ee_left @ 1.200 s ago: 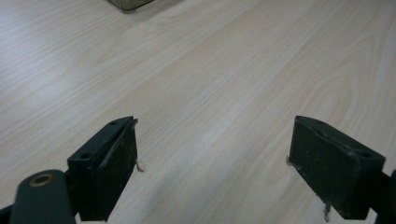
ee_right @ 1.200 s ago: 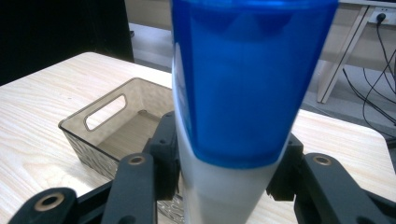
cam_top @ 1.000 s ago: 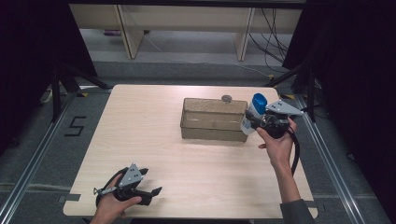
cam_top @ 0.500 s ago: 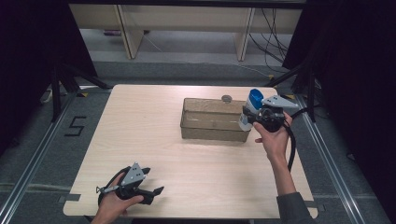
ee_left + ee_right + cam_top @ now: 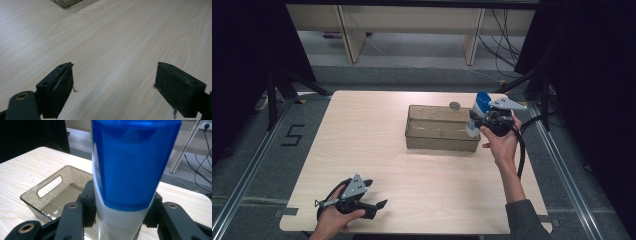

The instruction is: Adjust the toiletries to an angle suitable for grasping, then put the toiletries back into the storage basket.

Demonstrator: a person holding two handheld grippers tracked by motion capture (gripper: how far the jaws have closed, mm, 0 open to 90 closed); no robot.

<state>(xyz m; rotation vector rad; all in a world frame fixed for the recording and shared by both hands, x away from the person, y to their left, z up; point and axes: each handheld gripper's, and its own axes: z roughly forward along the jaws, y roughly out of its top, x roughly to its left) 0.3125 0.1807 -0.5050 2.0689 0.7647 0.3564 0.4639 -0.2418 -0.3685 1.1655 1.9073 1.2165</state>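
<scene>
I have a blue-and-white bottle [image 5: 130, 170] clamped in my right gripper [image 5: 482, 121], held above the right end of the clear plastic bin [image 5: 442, 128], which stands right of centre on the table [image 5: 362, 140]. In the right gripper view the two black jaws press on the white lower body from either side, just under the edge of the tall blue cap, and the bottle rises out of them cap-up.

I judge it light and rigid, a hard plastic shell that won't give under the pads. The surface looks glossy, so I'd call it slippery, and the body seems to narrow toward the bottom, which could let it creep through a loose grip. The white band below the cap seems the right place to hold: it is straight enough for both pads to sit flat (the cap itself might twist or pop off if squeezed). It does not look fragile, though a drop into the bin would rattle it.

My left gripper [image 5: 364, 200] rests low near the front left edge of the table, well apart from the bin. Its jaws stand wide apart with nothing between them, just bare wood grain.
</scene>
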